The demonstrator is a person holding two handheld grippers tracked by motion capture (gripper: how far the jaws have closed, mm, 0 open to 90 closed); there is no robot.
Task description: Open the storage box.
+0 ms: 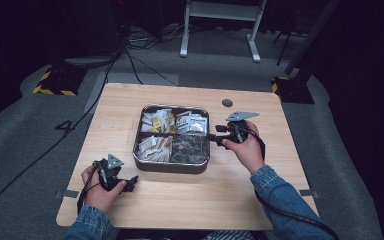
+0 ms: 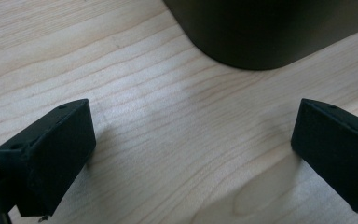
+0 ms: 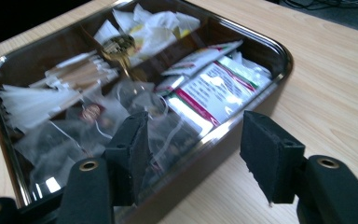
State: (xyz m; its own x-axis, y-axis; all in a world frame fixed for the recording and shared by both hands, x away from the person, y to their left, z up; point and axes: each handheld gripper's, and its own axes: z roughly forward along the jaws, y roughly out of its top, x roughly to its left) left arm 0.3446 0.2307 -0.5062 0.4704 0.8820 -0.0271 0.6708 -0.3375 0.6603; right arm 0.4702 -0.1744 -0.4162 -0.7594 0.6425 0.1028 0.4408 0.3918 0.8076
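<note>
A metal tin [image 1: 172, 167] split into compartments stands at the middle of the wooden table. It holds white and yellow sachets [image 1: 157, 121], red-printed white packets [image 1: 192, 122], paper sticks [image 1: 152, 146] and clear dark packets [image 1: 190, 148]. My right gripper [image 1: 215, 136] hovers at the tin's right side, pointing in over the rim [image 3: 279, 51]. Its jaws [image 3: 198, 140] stand apart, and only the rim and packets farther off appear between them. My left gripper [image 1: 130, 182] rests low on the table left of the tin's near corner [image 2: 261, 32]. It is open [image 2: 193, 140] over bare wood.
A round grommet hole [image 1: 227, 103] sits near the table's back right. Bare wood surrounds the tin on every side. Beyond the table, cables [image 1: 130, 55] run over the grey floor toward a white frame [image 1: 220, 20].
</note>
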